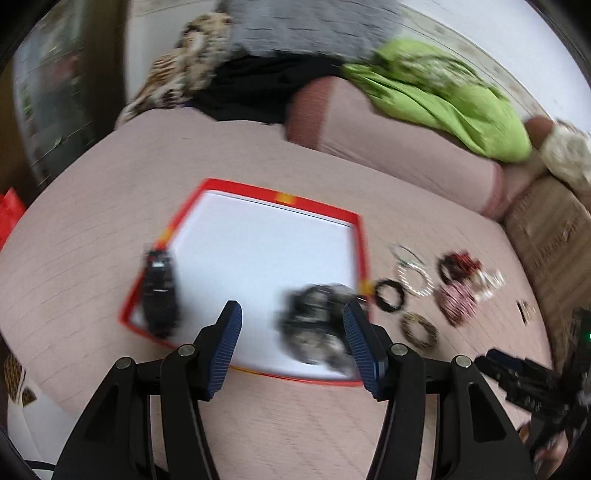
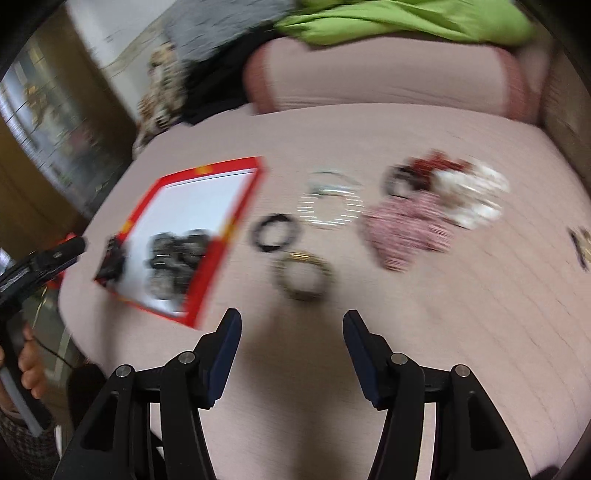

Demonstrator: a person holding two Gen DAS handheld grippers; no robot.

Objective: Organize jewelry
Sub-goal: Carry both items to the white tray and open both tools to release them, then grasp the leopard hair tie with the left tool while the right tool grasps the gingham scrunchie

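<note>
Two grippers, both gaping with nothing between the pads: left gripper (image 1: 291, 321) over the near edge of the tray, right gripper (image 2: 291, 328) over bare pink bedspread (image 2: 424, 314).

One red-rimmed white tray (image 1: 284, 197), roughly square, lying flat, one corner turned toward the left gripper. Inside it, two blurred dark pieces: one black piece (image 1: 160, 295) at the left edge, long axis running near to far, and one grey-black clump (image 1: 314, 325) at the near right corner, shapeless in the blur.

Right of the tray, loose on the bedspread, three single rings lying flat: olive bangle (image 2: 303, 277) nearest, black bangle (image 2: 275, 232) just beside the rim, white beaded bangle (image 2: 330, 206) beyond. Farther right, one pink-striped bundle (image 2: 410, 229), one white bundle (image 2: 472, 195), one dark red bundle (image 2: 432, 166); counts within too smeared to tell.

Farthest, one pillow (image 2: 388, 77) and one green cloth (image 2: 406, 18).
</note>
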